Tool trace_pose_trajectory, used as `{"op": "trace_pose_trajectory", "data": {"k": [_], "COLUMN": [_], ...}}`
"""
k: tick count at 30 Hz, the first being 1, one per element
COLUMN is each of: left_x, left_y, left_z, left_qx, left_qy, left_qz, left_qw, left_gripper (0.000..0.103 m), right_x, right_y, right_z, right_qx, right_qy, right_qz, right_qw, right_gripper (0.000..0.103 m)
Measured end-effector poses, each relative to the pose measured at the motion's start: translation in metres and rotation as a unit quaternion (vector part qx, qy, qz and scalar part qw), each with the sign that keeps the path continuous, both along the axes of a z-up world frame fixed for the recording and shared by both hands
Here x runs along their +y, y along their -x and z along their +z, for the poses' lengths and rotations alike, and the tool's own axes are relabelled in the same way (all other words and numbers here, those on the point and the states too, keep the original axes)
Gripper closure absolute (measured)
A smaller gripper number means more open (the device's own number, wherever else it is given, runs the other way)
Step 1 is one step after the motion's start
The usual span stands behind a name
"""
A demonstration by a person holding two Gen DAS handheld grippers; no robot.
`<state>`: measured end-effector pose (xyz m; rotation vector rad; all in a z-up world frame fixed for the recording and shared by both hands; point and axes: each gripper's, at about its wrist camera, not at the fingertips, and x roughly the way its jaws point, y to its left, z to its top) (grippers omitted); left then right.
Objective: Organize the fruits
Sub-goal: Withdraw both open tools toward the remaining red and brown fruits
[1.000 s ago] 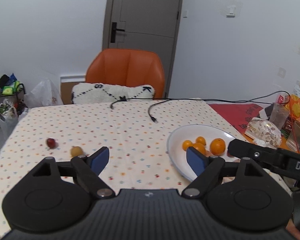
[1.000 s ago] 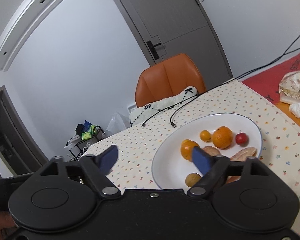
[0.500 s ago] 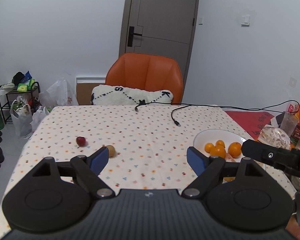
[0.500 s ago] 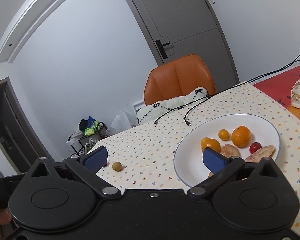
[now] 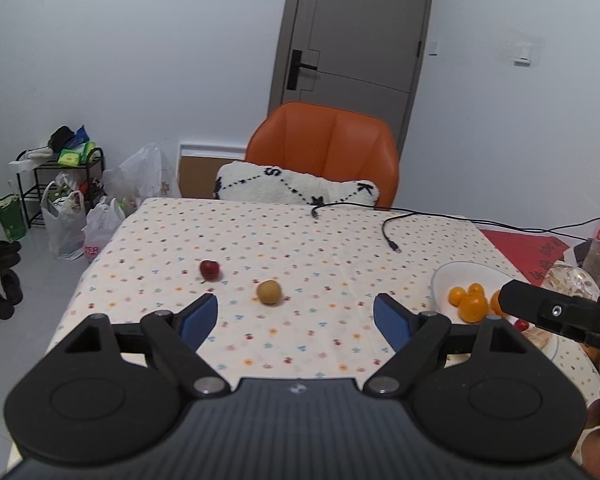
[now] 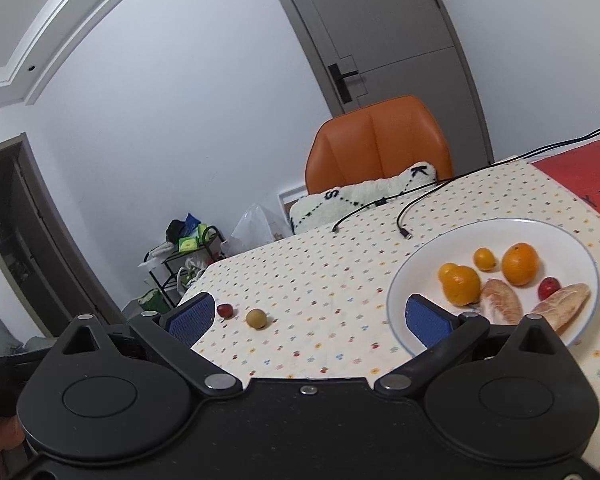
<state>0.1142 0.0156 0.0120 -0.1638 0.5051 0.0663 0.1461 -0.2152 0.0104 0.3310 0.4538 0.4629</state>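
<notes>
A table covered by a cream cloth with small coloured dots (image 5: 300, 240) is seen before an orange padded chair (image 5: 324, 148) and a grey door (image 5: 352, 40). The left gripper (image 5: 295, 312) and the right gripper (image 6: 307, 316) are held above the cloth, both spread wide and empty. A small red fruit (image 5: 209, 269) and a round tan fruit (image 5: 269, 291) are left on the cloth, apart from the white round plate (image 6: 420, 268) of oranges. "S" and "K" are read on the white fluffy cushion (image 5: 296, 186).
</notes>
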Motion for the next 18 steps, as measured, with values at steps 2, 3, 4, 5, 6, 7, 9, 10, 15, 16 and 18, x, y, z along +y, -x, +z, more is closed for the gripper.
{"op": "trace_pose_trajectory", "data": {"k": [2,3,4,5,6,7,9,10,15,16,18], "left_x": [0.006,0.009,0.012,0.014,0.016,0.018,0.022,0.023,0.026,0.027,0.028], "left_y": [0.0,0.0,-0.001,-0.001,-0.002,-0.002,-0.004,-0.005,-0.011,-0.012,-0.015], "left_z": [-0.001,-0.002,-0.002,-0.003,-0.003,-0.004,-0.006,-0.008,-0.018,-0.02,-0.024], "left_qx": [0.001,0.001,0.002,0.004,0.004,0.005,0.008,0.009,0.019,0.022,0.027], "left_qy": [0.002,0.003,0.004,0.005,0.006,0.008,0.009,0.01,0.008,0.009,0.01], "left_qz": [0.007,0.01,0.013,0.016,0.018,0.02,0.024,0.024,0.028,0.028,0.03], "left_qw": [1.0,0.9999,0.9999,0.9999,0.9998,0.9998,0.9996,0.9996,0.9994,0.9993,0.9991], "left_gripper": [0.019,0.019,0.019,0.019,0.019,0.019,0.019,0.019,0.019,0.019,0.019], "right_x": [0.006,0.008,0.011,0.013,0.015,0.017,0.02,0.022,0.028,0.028,0.029], "right_y": [-0.001,-0.002,-0.003,-0.004,-0.005,-0.006,-0.007,-0.008,-0.014,-0.015,-0.018], "right_z": [-0.001,-0.002,-0.003,-0.003,-0.004,-0.005,-0.006,-0.007,-0.014,-0.015,-0.018], "right_qx": [0.002,0.003,0.005,0.006,0.007,0.008,0.009,0.011,0.022,0.024,0.029], "right_qy": [0.003,0.004,0.006,0.007,0.009,0.01,0.013,0.014,0.017,0.017,0.017], "right_qz": [0.005,0.007,0.01,0.012,0.015,0.018,0.022,0.023,0.026,0.026,0.027], "right_qw": [1.0,1.0,1.0,1.0,1.0,1.0,1.0,1.0,0.999,0.999,0.999], "right_gripper": [0.0,0.0,0.0,0.0,0.0,0.0,0.0,0.0,0.0,0.0,0.0]}}
